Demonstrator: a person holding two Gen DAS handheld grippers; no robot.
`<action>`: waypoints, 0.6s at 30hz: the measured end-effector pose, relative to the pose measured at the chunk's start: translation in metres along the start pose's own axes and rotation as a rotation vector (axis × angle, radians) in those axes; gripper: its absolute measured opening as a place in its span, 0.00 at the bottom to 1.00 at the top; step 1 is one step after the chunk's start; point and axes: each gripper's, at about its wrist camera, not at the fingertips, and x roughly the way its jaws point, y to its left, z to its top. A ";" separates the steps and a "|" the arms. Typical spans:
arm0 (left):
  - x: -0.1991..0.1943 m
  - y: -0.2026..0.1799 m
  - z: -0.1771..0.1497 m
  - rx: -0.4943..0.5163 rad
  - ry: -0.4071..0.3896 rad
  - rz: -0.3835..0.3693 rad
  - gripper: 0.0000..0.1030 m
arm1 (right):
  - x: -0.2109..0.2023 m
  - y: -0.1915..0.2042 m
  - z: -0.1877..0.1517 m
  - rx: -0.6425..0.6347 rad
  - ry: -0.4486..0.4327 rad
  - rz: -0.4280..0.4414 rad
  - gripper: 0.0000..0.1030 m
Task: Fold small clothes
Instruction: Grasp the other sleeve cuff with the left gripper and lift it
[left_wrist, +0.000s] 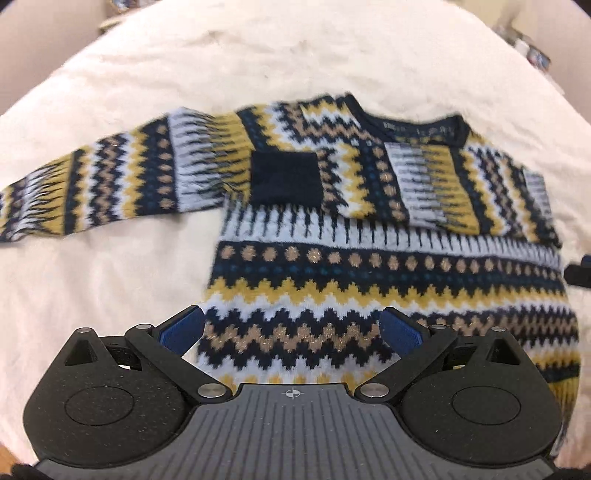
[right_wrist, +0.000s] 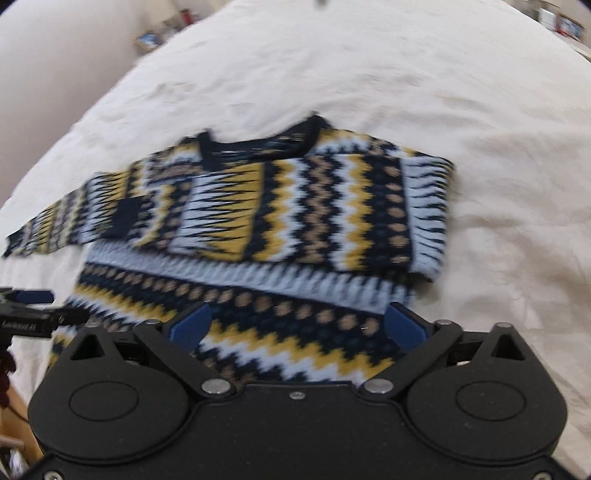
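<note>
Patterned knit sweater (left_wrist: 369, 266) lies on cream bedding (left_wrist: 258, 55), right sleeve (right_wrist: 314, 206) folded across; both grippers (left_wrist: 291, 328) (right_wrist: 299, 325) hover apart, empty.

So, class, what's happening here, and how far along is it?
A person is folding a patterned knit sweater on a cream bedcover, with a tool in each hand. One sleeve is already folded across the chest; the other sleeve lies stretched out to the side. The left tool and right tool are both open above the sweater's lower body, holding nothing.
</note>
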 end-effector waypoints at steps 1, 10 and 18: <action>-0.006 0.002 -0.001 -0.018 -0.013 0.003 1.00 | -0.002 0.003 0.000 -0.013 -0.008 0.018 1.00; -0.044 0.018 -0.005 -0.132 -0.132 -0.012 1.00 | -0.016 0.018 -0.003 -0.108 -0.066 0.183 1.00; -0.051 0.060 -0.009 -0.210 -0.152 0.002 1.00 | -0.026 0.026 -0.003 -0.085 -0.078 0.210 1.00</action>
